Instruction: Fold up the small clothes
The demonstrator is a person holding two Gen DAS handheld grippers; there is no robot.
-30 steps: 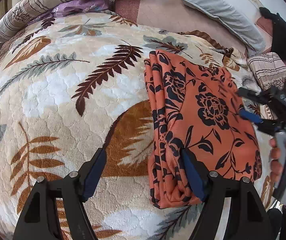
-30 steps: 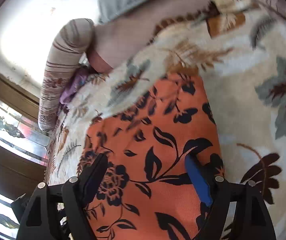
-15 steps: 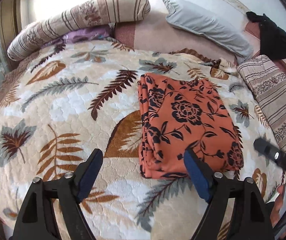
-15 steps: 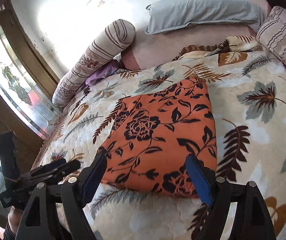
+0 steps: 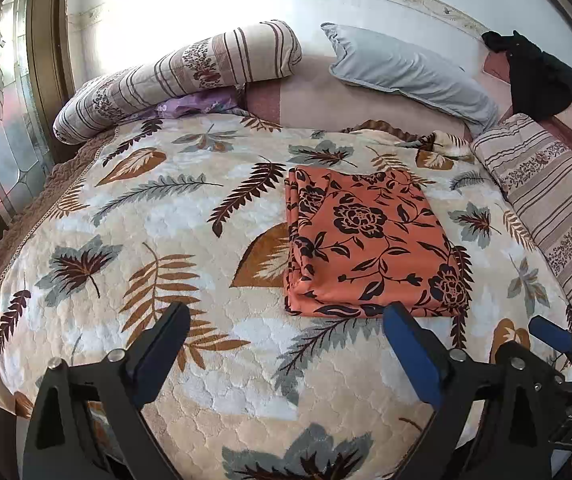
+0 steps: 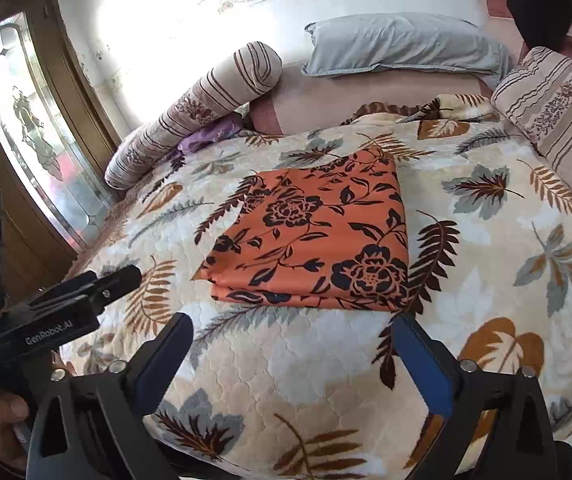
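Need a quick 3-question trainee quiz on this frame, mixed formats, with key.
1. True or false: the orange floral garment lies folded flat on the leaf-print blanket, with neither claw touching it.
2. Which pillow lies at the head of the bed, leaning on the wall? A) grey pillow B) green pillow C) red pillow
3. Fill in: between the fingers of the left claw and the right claw there is only ____.

Key: 1 true; 2 A; 3 blanket. Both claws' jaws are opening, nothing between them.
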